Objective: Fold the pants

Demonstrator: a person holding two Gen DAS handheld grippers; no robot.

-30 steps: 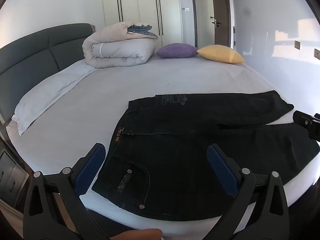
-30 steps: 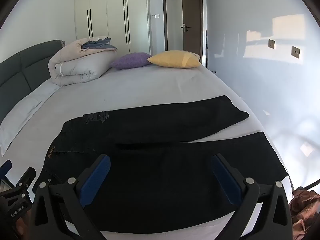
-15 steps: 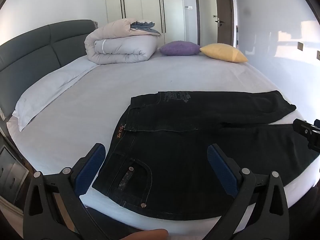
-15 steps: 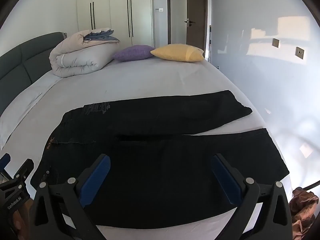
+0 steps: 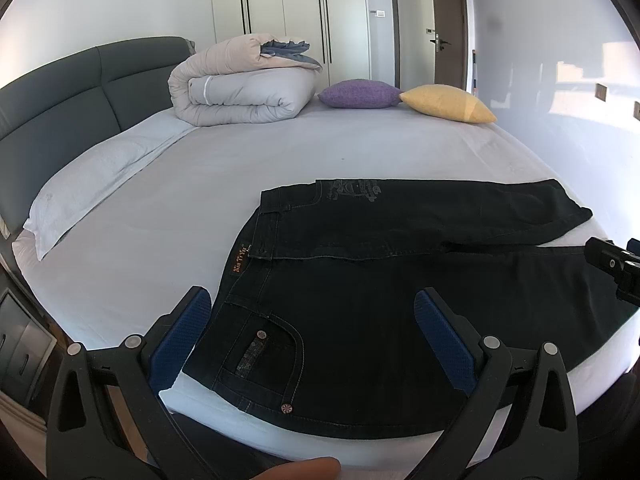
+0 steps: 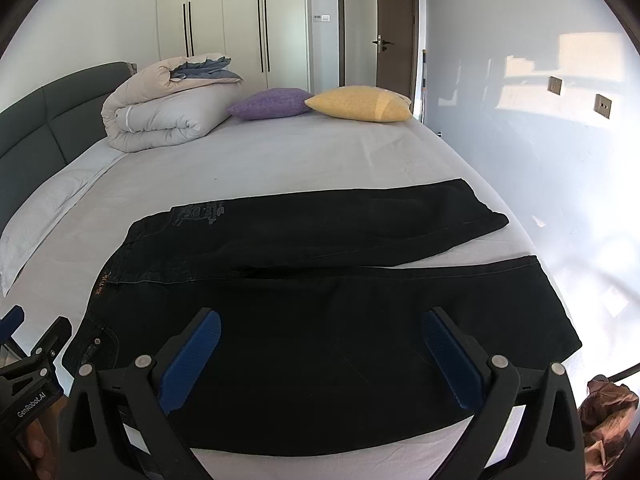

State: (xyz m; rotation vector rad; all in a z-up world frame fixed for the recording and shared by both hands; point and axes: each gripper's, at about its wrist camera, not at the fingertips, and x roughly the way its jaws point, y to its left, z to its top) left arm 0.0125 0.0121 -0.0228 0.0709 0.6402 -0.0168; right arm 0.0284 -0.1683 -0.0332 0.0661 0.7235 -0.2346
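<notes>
Risk first: heavy black denim pants [image 5: 400, 280], spread flat on pale grey bed sheet [image 5: 280, 152], lying just ahead of and beneath both tongs, waistband toward left tongs [image 5: 312, 332], hems beyond right tongs [image 6: 320, 348]. Both pairs of tongs gaping wide, blue pads far apart, holding nothing. Likely trouble: pinching sheet together with denim and dragging it; catching one layer only, so far leg slides askew; uneven lifts skewing the fold line; near edge, close to mattress edge, slipping off toward the floor.
</notes>
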